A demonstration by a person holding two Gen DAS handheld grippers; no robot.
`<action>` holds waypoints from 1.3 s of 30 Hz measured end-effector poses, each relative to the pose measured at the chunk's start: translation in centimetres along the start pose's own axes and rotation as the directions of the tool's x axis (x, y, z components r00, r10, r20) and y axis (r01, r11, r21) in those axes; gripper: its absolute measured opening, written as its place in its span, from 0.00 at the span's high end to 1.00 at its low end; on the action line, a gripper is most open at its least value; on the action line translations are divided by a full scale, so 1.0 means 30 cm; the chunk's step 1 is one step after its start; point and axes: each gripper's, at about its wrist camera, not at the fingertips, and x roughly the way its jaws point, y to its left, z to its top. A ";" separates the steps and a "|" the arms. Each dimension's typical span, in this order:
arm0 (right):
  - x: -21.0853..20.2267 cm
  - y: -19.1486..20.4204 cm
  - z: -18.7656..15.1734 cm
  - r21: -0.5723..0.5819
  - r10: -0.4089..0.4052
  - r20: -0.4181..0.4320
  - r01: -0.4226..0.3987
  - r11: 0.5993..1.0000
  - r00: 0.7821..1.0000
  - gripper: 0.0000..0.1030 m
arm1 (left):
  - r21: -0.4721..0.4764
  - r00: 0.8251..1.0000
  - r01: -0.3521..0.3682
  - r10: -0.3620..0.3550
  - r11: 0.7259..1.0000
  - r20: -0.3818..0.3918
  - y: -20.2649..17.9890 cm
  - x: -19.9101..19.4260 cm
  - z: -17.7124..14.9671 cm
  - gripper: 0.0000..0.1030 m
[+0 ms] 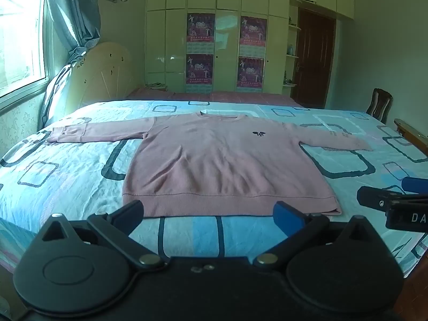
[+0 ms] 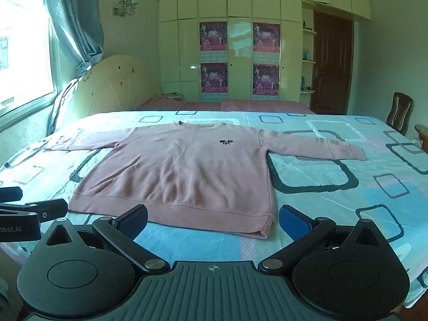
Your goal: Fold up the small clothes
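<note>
One pink sweater (image 1: 214,157) lies flat, sleeves spread, on the patterned bed (image 1: 67,165), two grippers, left (image 1: 211,210) and right (image 2: 214,218), both spread wide and empty near its hem, four posters (image 2: 213,36) behind.

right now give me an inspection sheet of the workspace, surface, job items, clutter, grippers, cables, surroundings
surface: bed under a blue sheet with rounded-square print, lightly creased.
job's things: pink sweater lies flat, front up, both sleeves spread out sideways, hem nearest the grippers, not yet folded.
clutter: nothing seen on the sheet beside the sweater.
grippers: left gripper open, empty, short of the hem; right gripper open, empty, at the hem's right corner.
cables: nothing seen.
surroundings: window with curtain on the left, wardrobe with posters behind, brown door, wooden chair at right.
</note>
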 end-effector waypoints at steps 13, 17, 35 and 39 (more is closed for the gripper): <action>0.004 0.006 -0.008 0.002 -0.002 0.008 0.002 1.000 1.000 0.00 | 0.012 1.000 -0.011 0.011 1.000 0.009 0.007 0.001 0.005 0.01; 0.001 0.006 0.000 0.004 0.002 0.004 -0.002 1.000 1.000 0.00 | 0.025 1.000 -0.018 0.018 1.000 0.009 -0.022 -0.014 0.004 0.01; -0.001 -0.024 0.008 0.014 0.005 0.006 -0.005 1.000 1.000 0.00 | 0.036 1.000 -0.025 0.025 0.999 0.009 -0.034 -0.006 0.013 0.01; -0.002 -0.028 0.010 0.015 0.007 0.006 -0.007 1.000 1.000 0.00 | 0.036 1.000 -0.025 0.025 0.999 0.009 -0.035 -0.005 0.013 0.01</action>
